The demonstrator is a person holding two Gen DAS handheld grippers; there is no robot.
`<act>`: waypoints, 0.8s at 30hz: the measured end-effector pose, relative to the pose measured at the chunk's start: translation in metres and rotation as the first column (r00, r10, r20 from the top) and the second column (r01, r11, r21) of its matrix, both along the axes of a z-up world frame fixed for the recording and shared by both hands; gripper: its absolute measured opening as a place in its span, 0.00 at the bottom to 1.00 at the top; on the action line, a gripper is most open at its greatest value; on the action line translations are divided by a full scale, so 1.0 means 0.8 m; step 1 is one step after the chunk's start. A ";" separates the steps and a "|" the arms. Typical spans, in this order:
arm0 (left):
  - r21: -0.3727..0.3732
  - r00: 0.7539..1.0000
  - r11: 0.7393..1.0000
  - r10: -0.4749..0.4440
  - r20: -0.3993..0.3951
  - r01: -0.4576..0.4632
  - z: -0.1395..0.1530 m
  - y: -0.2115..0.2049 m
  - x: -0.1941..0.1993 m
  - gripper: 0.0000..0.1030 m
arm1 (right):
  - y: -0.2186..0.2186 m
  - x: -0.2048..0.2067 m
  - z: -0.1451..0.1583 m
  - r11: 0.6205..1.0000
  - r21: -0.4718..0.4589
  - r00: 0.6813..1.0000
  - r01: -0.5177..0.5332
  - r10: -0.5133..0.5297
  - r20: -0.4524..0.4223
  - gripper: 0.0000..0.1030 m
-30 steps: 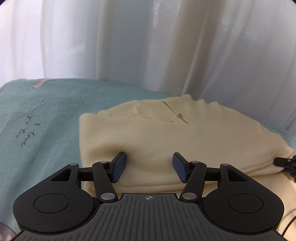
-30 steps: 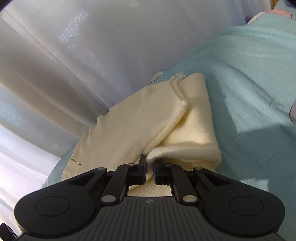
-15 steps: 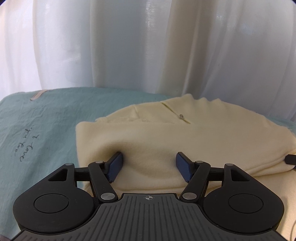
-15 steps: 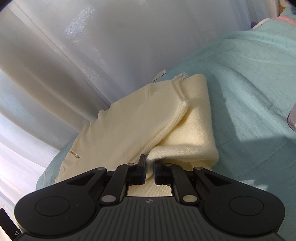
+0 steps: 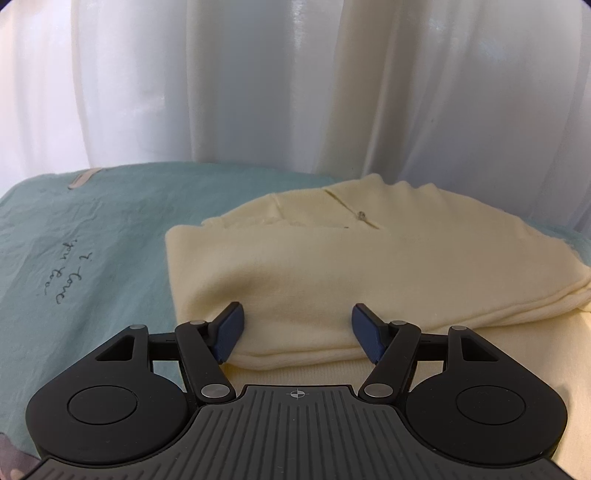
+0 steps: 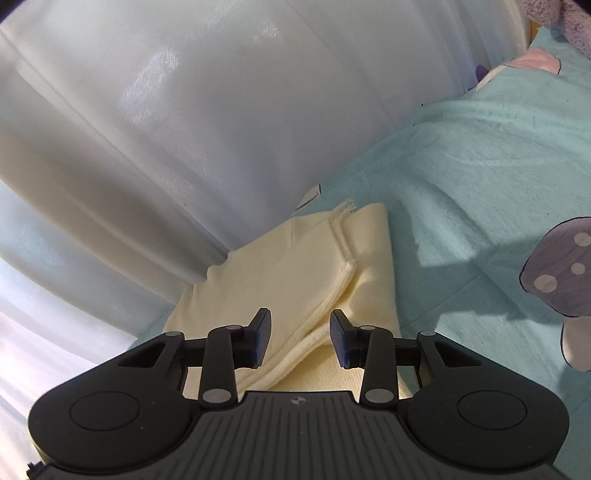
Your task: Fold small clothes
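A cream-yellow garment [image 5: 369,266] with a small zipper lies folded on the teal bedsheet [image 5: 92,229]. My left gripper [image 5: 297,332] is open, its blue pads on either side of the folded near edge, holding nothing. In the right wrist view the same garment [image 6: 295,266] shows its layered edge. My right gripper [image 6: 300,339] is open just above that edge, gripping nothing.
White curtains [image 5: 295,81] hang close behind the bed. The sheet carries handwritten script [image 5: 68,273] on the left and mushroom prints [image 6: 557,273] on the right. A plush toy [image 6: 554,22] sits at the far top right.
My right gripper opened and let go of the garment's edge, then drew back a little. My left gripper stayed open and moved slightly nearer the fold.
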State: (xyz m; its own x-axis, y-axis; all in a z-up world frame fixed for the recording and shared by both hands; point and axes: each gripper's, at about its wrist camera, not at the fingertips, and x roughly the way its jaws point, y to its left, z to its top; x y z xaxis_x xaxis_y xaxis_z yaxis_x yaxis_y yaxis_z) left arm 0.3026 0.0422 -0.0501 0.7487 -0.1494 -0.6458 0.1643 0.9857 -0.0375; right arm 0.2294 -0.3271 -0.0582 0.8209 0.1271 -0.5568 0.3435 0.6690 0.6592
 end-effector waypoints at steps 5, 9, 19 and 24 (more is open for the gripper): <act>-0.024 1.000 1.000 0.000 -0.008 0.000 0.002 0.007 0.000 0.69 | 0.000 0.007 -0.002 0.999 -0.041 1.000 0.009 -0.010 -0.024 0.35; -0.006 1.000 1.000 -0.003 -0.003 0.003 0.000 0.003 0.002 0.69 | -0.001 0.032 -0.027 1.000 -0.010 0.997 0.021 -0.022 -0.078 0.24; -0.022 1.000 1.000 0.004 -0.015 -0.004 0.003 0.015 0.003 0.68 | 0.018 0.045 -0.025 0.958 -0.286 0.990 -0.001 -0.039 -0.136 0.03; 0.013 1.000 1.000 0.009 -0.011 -0.009 -0.001 0.012 0.008 0.70 | 0.039 0.052 -0.024 0.875 -0.476 0.987 -0.089 0.013 -0.161 0.01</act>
State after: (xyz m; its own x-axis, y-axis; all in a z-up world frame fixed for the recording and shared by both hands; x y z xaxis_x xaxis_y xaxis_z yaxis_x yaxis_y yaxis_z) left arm 0.3089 0.0517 -0.0511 0.7427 -0.1342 -0.6560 0.1548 0.9876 -0.0268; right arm 0.2710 -0.2958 -0.0771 0.7240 -0.1479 -0.6737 0.3683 0.9087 0.1964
